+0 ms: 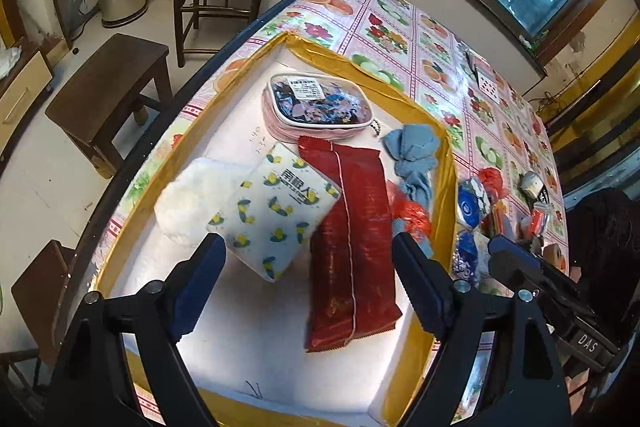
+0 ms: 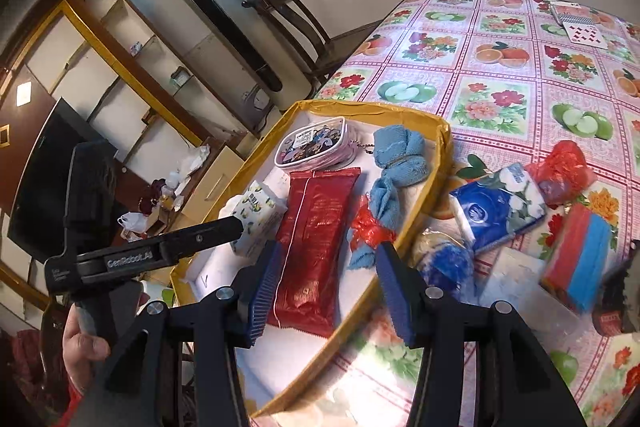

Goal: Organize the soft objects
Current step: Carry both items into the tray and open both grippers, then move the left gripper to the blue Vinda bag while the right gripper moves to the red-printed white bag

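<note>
Sorting is partway along: the white foam tray with yellow taped rim already holds a long red foil packet, a lemon-print tissue pack, a fluffy white pad, a pink clear-topped pouch and a knotted blue cloth. Both claws hover above it with jaws spread, the left gripper and the right gripper holding nothing. Outside, just beside the tray on the fruit-patterned tablecloth, lie a blue tissue pack, a red plastic bag and a red-and-blue block. The right claw probably should swing over and close on one.
</note>
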The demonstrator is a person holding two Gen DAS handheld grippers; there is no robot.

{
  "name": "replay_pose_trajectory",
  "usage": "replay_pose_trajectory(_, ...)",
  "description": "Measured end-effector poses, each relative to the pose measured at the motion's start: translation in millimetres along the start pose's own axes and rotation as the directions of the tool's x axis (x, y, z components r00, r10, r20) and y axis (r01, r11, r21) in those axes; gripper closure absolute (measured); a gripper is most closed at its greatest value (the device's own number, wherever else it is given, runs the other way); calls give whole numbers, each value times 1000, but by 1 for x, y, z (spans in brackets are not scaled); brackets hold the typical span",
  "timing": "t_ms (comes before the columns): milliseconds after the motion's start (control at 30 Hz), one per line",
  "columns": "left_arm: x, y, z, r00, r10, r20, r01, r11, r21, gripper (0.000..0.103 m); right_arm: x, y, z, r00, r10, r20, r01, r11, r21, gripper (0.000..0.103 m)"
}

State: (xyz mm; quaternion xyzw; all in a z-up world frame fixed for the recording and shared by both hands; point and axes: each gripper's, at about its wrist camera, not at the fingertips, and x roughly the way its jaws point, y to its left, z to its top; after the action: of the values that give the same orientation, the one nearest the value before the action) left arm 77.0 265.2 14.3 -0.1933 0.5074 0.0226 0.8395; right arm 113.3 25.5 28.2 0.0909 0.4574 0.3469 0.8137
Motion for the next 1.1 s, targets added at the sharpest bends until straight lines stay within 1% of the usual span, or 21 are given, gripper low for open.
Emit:
replay_pose_trajectory(67, -7, -14, -7, 998, 47, 37, -49, 998, 46, 18, -29, -7, -9, 999, -6, 33, 6, 1000, -11, 51)
replay_pose_trajectory(100, -11, -22, -11, 997, 51, 51, -54, 996, 65, 18, -45, -13, -13, 998, -21, 52, 21, 1000, -18, 51)
replay_pose_trajectory(133, -13, -30, -15, 998, 40, 50, -44, 996, 81, 18, -60, -19, -18, 997, -39, 70, 40, 999, -20, 46)
replay_pose_trajectory(167, -14, -39, -20, 999, 20, 40, -24, 995, 97, 18, -74, -26, -22, 994, -61, 88, 62, 998, -15, 40)
replay_pose_trajectory(233, -15, -64, -29, 1000, -16, 22, 12, 988, 156, 18, -96, -45, -32, 990, -94, 103, 94, 996, 9, 39)
replay_pose_trajectory(333, -10, -107, -43, 995, -91, -28, 95, 958, 270, 18, -118, -71, -49, 986, -128, 103, 123, 991, 52, 39)
replay_pose_trajectory(400, 0, -130, -50, 993, -101, -62, 115, 949, 295, 18, -129, -85, -60, 984, -144, 103, 136, 988, 78, 39)
replay_pose_trajectory(467, 11, -150, -54, 994, -81, -67, 98, 944, 316, 18, -138, -96, -71, 982, -168, 88, 160, 983, 84, 39)
replay_pose_trajectory(567, 30, -167, -56, 992, -69, -108, 99, 949, 299, 18, -153, -109, -83, 974, -212, 84, 204, 975, 90, 39)
replay_pose_trajectory(667, 45, -180, -57, 993, -35, -116, 68, 954, 293, 18, -168, -127, -93, 968, -233, 87, 224, 969, 107, 39)
replay_pose_trajectory(700, 50, -181, -56, 992, -33, -122, 66, 959, 277, 18, -172, -132, -95, 968, -236, 91, 225, 967, 116, 39)
replay_pose_trajectory(767, 57, -183, -54, 993, -6, -121, 37, 965, 258, 18, -179, -142, -100, 968, -233, 93, 219, 966, 137, 39)
replay_pose_trajectory(967, 80, -185, -51, 985, 14, -174, 25, 976, 216, 18, -190, -160, -107, 966, -241, 96, 225, 962, 156, 39)
replay_pose_trajectory(1067, 86, -181, -49, 984, 26, -176, 8, 982, 190, 18, -197, -167, -110, 959, -262, 105, 243, 956, 162, 38)
replay_pose_trajectory(1100, 88, -180, -48, 984, 20, -177, 12, 984, 180, 18, -201, -170, -111, 956, -273, 106, 253, 953, 166, 37)
